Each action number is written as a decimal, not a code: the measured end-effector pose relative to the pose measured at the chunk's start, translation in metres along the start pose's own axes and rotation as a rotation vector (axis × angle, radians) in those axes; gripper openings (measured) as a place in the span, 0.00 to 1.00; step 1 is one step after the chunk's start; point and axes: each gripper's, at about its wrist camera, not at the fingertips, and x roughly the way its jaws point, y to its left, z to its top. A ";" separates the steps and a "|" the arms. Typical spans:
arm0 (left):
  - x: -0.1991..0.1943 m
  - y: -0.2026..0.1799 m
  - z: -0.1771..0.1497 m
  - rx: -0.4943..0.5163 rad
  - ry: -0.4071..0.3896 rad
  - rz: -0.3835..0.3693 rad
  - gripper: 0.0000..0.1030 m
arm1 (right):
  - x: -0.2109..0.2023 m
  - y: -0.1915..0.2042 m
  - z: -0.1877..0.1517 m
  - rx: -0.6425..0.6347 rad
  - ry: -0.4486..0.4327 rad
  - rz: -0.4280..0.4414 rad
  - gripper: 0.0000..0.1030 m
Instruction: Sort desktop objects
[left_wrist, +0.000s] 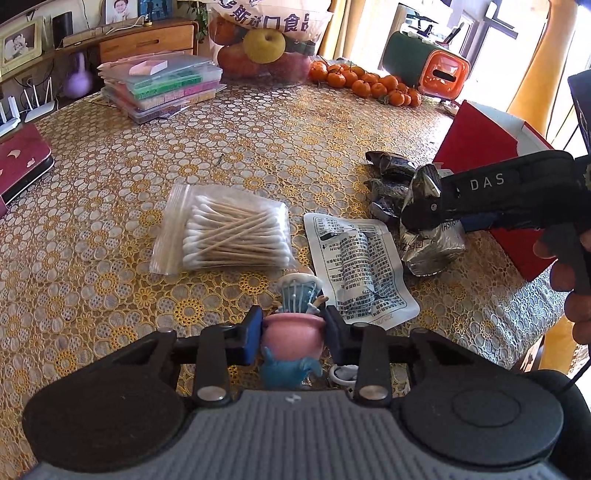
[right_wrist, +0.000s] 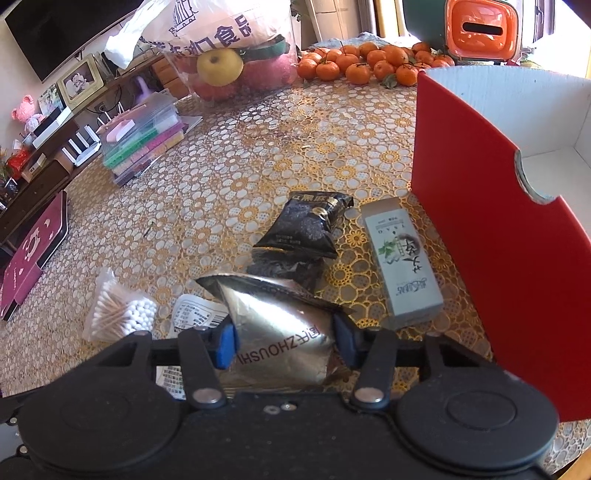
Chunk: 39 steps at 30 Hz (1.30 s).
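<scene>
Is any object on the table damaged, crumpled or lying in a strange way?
Yes. The silver foil packet between the right gripper pads is crumpled and dented. Behind it, the black snack packet is creased too. The cotton swab bag looks intact and lies flat.

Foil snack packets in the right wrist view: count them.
2. A crinkled silver foil packet sits between the right gripper fingers; a black foil packet lies behind it on the table. More may be hidden underneath.

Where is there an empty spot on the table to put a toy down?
Bare tablecloth lies wide between the cotton swab bag, the stacked plastic cases and the mandarins. Another patch sits left of the swabs. It is crowded by the red box, where snack packets pile up.
</scene>
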 end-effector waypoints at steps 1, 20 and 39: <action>-0.001 0.000 0.000 -0.002 -0.001 0.002 0.33 | -0.001 0.000 -0.001 0.001 0.000 0.002 0.49; -0.024 -0.010 0.003 -0.020 -0.009 0.011 0.33 | -0.045 -0.004 -0.008 -0.040 -0.019 0.059 0.47; -0.071 -0.037 0.008 -0.023 -0.011 -0.013 0.33 | -0.111 -0.004 -0.019 -0.116 -0.041 0.120 0.47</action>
